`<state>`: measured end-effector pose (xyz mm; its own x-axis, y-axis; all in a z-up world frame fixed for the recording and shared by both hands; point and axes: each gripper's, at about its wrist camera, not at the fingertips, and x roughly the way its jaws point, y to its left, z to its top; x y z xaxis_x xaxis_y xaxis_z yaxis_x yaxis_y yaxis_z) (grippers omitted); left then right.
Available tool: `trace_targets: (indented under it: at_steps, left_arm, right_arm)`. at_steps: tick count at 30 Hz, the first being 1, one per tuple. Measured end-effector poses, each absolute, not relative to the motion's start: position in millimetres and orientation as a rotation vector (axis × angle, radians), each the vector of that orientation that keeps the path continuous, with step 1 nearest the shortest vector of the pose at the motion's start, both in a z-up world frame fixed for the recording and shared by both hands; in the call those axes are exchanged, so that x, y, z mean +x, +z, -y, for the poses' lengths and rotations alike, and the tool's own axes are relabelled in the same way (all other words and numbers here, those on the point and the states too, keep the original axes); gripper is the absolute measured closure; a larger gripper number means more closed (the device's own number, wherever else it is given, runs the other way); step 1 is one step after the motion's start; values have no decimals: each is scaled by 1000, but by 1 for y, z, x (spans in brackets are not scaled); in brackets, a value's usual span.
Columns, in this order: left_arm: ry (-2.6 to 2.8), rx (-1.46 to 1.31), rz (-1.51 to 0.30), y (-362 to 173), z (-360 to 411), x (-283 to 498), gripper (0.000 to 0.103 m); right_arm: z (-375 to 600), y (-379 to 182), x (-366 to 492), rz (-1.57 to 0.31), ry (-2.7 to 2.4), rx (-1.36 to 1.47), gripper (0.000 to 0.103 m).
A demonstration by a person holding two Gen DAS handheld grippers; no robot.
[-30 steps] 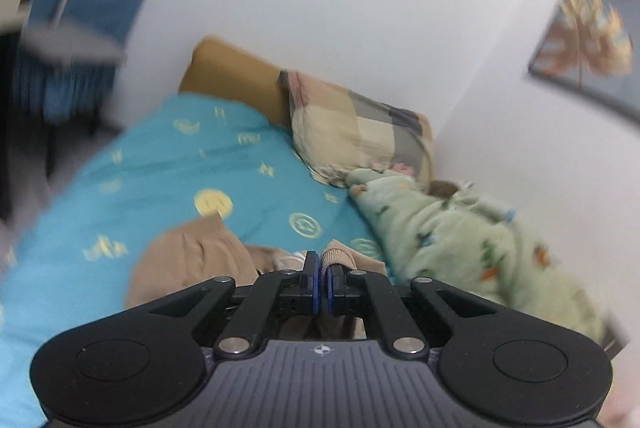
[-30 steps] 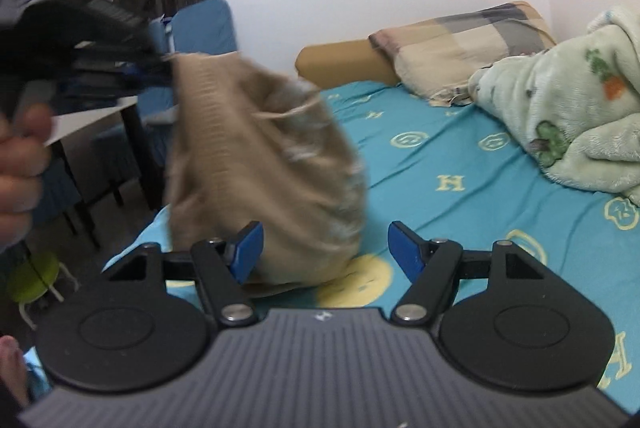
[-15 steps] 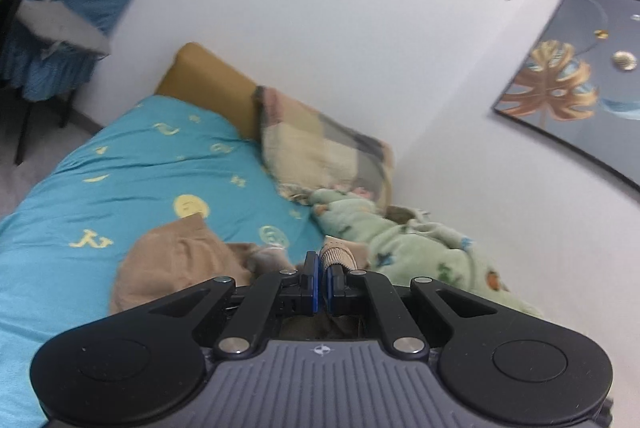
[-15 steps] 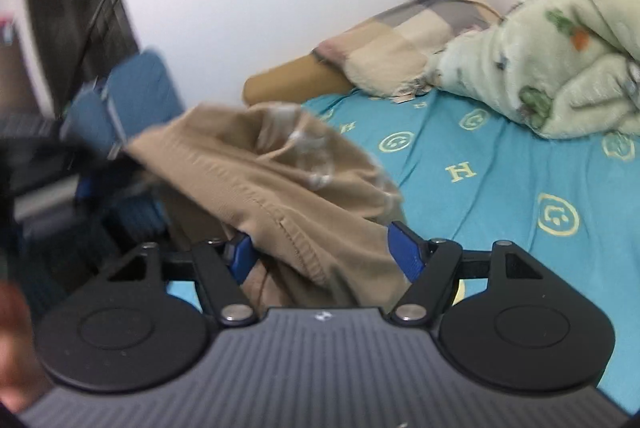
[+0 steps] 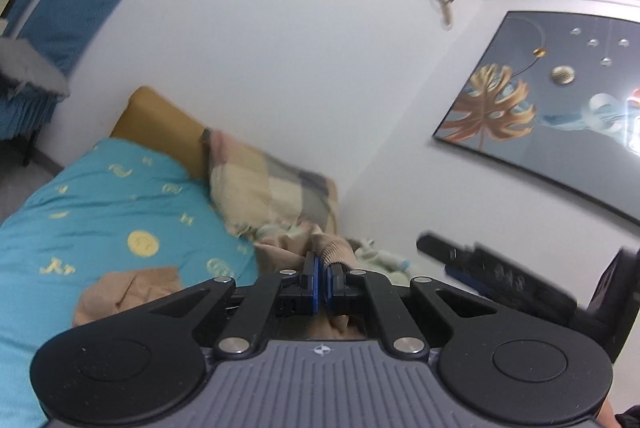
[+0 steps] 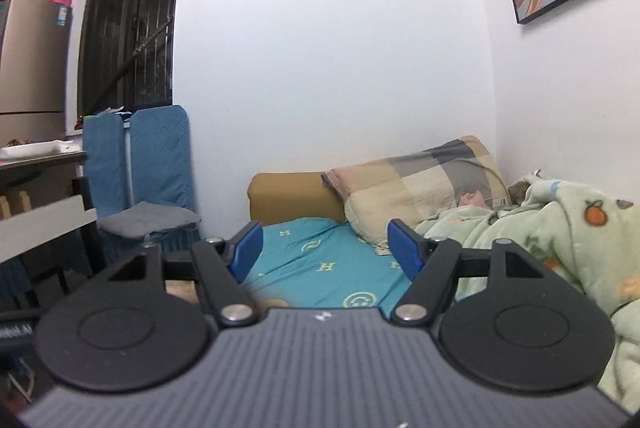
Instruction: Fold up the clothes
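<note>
My left gripper (image 5: pixel 320 278) is shut on the ribbed edge of a tan garment (image 5: pixel 338 252). The rest of the tan garment (image 5: pixel 128 292) hangs and bunches below the jaws over the turquoise bedsheet (image 5: pixel 100 212). My right gripper (image 6: pixel 326 252) is open and empty, raised above the bed with nothing between its blue pads (image 6: pixel 404 248). It also shows as a dark blurred shape at the right of the left wrist view (image 5: pixel 500 276). A small tan patch (image 6: pixel 180 290) shows behind the right gripper's left arm.
A checked pillow (image 6: pixel 420 188) and mustard headboard cushion (image 6: pixel 292 196) lie at the bed's head. A green fleece blanket (image 6: pixel 560 240) is piled at the right by the wall. A blue-covered chair (image 6: pixel 156 164) and a desk (image 6: pixel 40 156) stand left of the bed.
My left gripper has lifted and tilted upward with the garment. My right gripper has risen away from the garment, which has dropped out of its view.
</note>
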<state>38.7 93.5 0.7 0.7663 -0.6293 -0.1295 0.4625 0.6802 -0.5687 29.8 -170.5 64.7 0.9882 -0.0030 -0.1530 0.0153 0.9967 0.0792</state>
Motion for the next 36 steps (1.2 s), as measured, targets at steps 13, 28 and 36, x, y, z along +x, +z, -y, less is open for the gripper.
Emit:
trace_targets:
  at_steps: [13, 28, 36]
  left_arm:
    - [-574, -367, -418, -17, -31, 52, 99]
    - [-646, -176, -387, -18, 26, 26, 99]
    - [-562, -286, -371, -11, -6, 22, 99]
  right_arm:
    - [166, -47, 13, -421, 362, 258, 32]
    - [250, -49, 20, -332, 92, 518, 30]
    - [247, -89, 36, -622, -106, 442, 25]
